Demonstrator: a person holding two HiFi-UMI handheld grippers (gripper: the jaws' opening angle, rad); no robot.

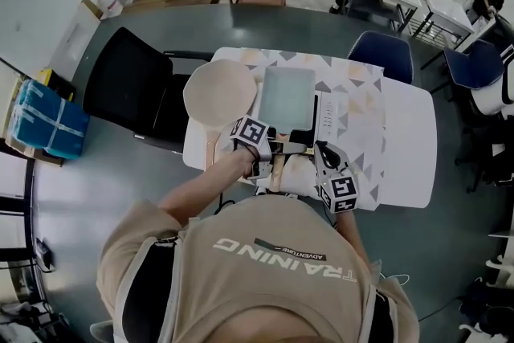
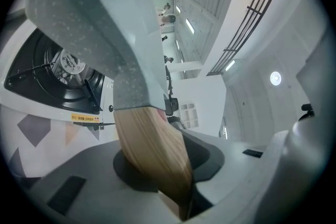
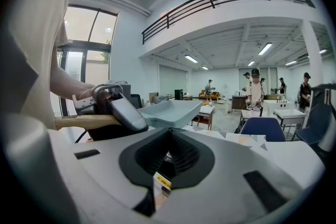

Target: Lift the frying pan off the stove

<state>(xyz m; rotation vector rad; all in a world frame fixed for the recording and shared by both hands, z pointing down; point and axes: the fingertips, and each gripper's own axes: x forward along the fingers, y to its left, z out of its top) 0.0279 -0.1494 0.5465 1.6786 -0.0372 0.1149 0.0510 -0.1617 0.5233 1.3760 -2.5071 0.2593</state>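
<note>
**Pan held clear of the burner by its wooden handle**

We see the left claw [image 2: 173,176] pinching the pale wooden handle [image 2: 152,149] of the square, grey-green frying pan [image 1: 285,96]. The handle runs between the jaws at a slant, and both of them press on it. In the left gripper view the pan's speckled grey underside fills the upper left. Below it, with open air between, lies the black round burner [image 2: 55,78] of the white tabletop stove [image 1: 328,115]. The pan therefore hangs above the stove and does not touch it. In the head view it sits directly over the stove's left part, with the stove's control panel showing to its right.

The right claw [image 3: 167,157] is drawn together to a thin slit, and we find nothing in it. It hovers just right of the left claw, over the near edge of the bench [image 1: 401,149], which is covered by a cloth printed with grey and peach triangles.

A round, beige wooden board with a handle [image 1: 218,92] lies on the bench just left of the pan. A black chair [image 1: 128,80] stands beyond the bench's left end, and a dark blue one [image 1: 381,54] at its far side.
</note>
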